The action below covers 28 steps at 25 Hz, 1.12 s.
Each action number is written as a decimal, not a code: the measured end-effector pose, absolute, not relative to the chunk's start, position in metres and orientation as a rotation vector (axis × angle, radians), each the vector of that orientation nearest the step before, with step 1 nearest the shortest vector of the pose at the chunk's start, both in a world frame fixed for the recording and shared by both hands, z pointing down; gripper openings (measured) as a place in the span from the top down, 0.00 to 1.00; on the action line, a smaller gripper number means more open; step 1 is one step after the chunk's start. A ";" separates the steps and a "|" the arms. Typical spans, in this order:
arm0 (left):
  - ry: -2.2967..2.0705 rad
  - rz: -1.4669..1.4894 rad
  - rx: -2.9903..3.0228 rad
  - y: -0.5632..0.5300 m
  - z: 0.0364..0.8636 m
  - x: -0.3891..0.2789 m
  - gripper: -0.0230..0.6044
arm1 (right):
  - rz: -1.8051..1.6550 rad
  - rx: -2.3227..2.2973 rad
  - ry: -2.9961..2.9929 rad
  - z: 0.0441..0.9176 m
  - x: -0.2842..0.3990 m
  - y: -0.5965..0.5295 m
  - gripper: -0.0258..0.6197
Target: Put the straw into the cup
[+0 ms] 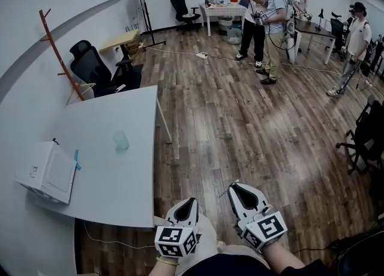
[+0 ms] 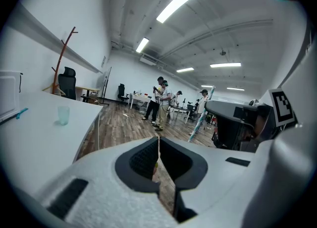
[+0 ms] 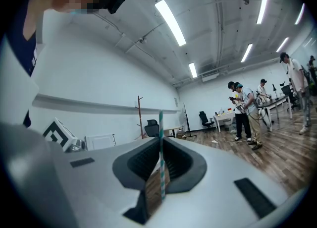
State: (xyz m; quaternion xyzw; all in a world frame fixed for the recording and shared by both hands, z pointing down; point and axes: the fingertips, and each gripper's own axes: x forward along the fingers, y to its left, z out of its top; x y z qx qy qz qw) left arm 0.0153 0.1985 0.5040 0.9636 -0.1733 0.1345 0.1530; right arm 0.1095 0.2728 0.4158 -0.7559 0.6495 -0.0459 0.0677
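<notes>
In the right gripper view the straw (image 3: 161, 147) loses its bottom end behind the jaws. Head view can't pick it out at the right gripper (image 1: 236, 186), too thin. Blue thing (image 1: 77, 159) by the white box (image 1: 47, 173)? Too tiny to call.

Dark wood-plank floor (image 1: 240, 119) runs between white walls (image 1: 36, 5). A white tabletop (image 1: 114, 185) stands by the left wall, a black office chair (image 1: 90, 65) and wooden coat stand (image 1: 57, 50) beyond it. Strip lights (image 2: 178, 3) glow overhead; several people (image 1: 267, 23) stand by far desks (image 1: 223, 9).
</notes>
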 end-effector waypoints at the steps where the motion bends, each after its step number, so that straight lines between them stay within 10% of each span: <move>1: -0.492 0.388 2.766 0.196 0.504 0.019 0.93 | -0.142 -2.281 1.953 0.416 0.112 0.270 0.90; 28: -0.483 0.397 2.765 0.057 0.497 0.118 0.93 | -0.170 -2.289 1.974 0.416 0.205 0.131 0.90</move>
